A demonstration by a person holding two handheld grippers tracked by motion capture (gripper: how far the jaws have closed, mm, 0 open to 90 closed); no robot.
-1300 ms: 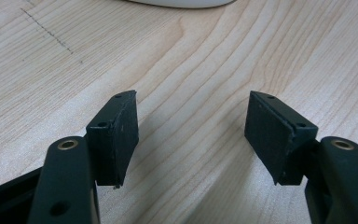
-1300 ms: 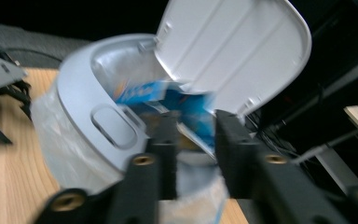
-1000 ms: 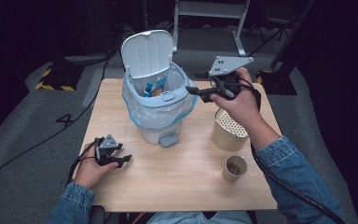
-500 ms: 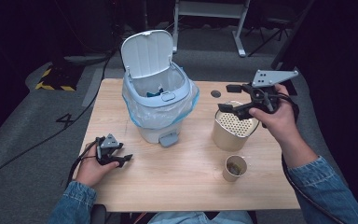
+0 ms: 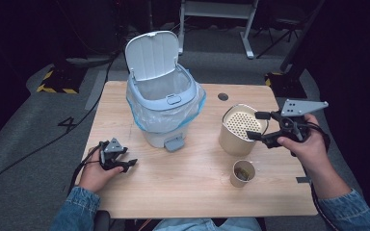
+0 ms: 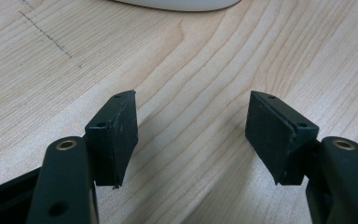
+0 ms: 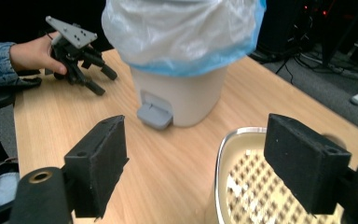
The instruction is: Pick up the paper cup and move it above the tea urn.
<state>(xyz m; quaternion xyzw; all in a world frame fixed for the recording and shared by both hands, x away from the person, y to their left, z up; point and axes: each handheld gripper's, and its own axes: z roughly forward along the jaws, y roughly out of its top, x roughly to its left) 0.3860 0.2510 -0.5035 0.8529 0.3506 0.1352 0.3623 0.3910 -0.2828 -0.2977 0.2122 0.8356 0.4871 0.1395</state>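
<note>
A pale grey pedal bin (image 5: pixel 166 103) stands mid-table with its lid up and a clear, blue-edged bag over its rim. Right of it is a beige container (image 5: pixel 232 139) with a perforated insert, and a small paper cup (image 5: pixel 243 172) stands in front of that. My right gripper (image 5: pixel 252 125) hovers at the container's right rim, open and empty; its jaws have just been opening. In the right gripper view its pads (image 7: pixel 98 163) frame the bin's pedal (image 7: pixel 154 114) and the container (image 7: pixel 242 196). My left gripper (image 5: pixel 131 165) rests open on the table (image 6: pixel 191 70), nothing between its pads (image 6: pixel 121 135).
A dark round hole (image 5: pixel 223 96) sits in the tabletop behind the container. Black cables and a yellow-and-black striped block (image 5: pixel 55 82) lie on the grey floor to the left. A white stand (image 5: pixel 217 19) rises behind the table.
My right gripper has left the bin's rim and swung right and down to the beige container, with its jaws wider now. The left gripper has stayed put.
</note>
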